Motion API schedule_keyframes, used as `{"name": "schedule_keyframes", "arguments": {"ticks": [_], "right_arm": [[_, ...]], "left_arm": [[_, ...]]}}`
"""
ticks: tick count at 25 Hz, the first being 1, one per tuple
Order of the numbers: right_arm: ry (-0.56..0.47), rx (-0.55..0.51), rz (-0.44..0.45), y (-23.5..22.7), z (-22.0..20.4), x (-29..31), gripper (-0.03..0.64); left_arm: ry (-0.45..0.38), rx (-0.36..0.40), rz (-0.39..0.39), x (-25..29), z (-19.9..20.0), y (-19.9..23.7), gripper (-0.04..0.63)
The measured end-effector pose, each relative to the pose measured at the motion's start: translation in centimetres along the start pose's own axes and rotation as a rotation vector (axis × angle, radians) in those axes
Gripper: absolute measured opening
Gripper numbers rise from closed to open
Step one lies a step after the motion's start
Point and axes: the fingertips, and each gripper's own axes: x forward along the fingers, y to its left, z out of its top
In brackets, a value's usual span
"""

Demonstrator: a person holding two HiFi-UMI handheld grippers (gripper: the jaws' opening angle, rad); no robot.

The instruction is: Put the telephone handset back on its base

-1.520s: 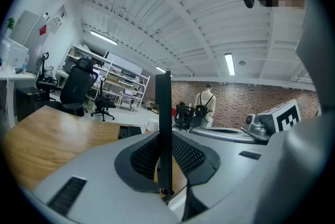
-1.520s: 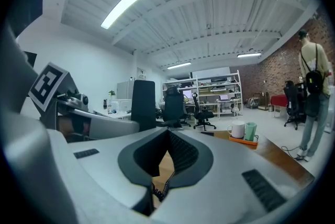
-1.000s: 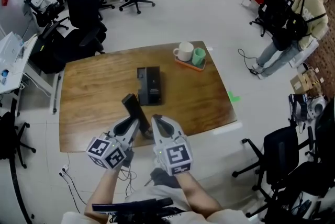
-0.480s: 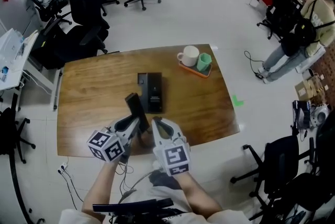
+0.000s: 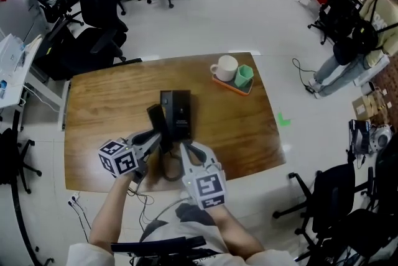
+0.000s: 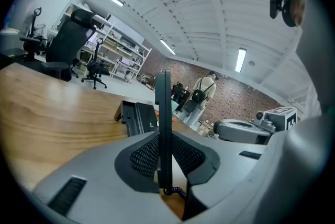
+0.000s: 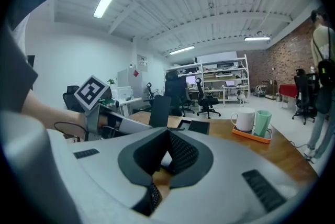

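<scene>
One telephone handset (image 5: 155, 120), clamped upright in the left gripper (image 5: 163, 142), just left of the base (image 5: 178, 110). One base, on one table (image 5: 93, 128). One right gripper (image 5: 186, 148), jaws together, empty, just nearside of base. One mug (image 5: 224, 68), one green cup (image 5: 243, 75), one tray (image 5: 231, 85), beyond base, rightward.

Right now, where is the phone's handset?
In the head view, the handset is clamped in the left gripper, just left of the base on the table.

Handset (image 5: 155, 120) btm end hidden behind left gripper (image 5: 161, 140).
</scene>
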Motion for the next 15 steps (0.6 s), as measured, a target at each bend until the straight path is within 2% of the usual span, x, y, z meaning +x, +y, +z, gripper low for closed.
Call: {"name": "schedule_keyframes", "arguments": {"ticks": [6, 11, 15], "right_arm": [[0.008, 0.016, -0.013, -1.8, -0.2, 0.8, 0.004], [0.016, 0.030, -0.021, -2.9, -0.2, 1.2, 0.005], [0.027, 0.032, -0.024, -3.6, -0.5, 1.6, 0.005]], "left_arm": [[0.066, -0.107, -0.051, 2.2, -0.9, 3.3, 0.063], [0.078, -0.228, -0.111, 3.6, -1.0, 5.6, 0.063], [0.114, -0.268, -0.145, 4.2, -1.3, 6.8, 0.063]]}}
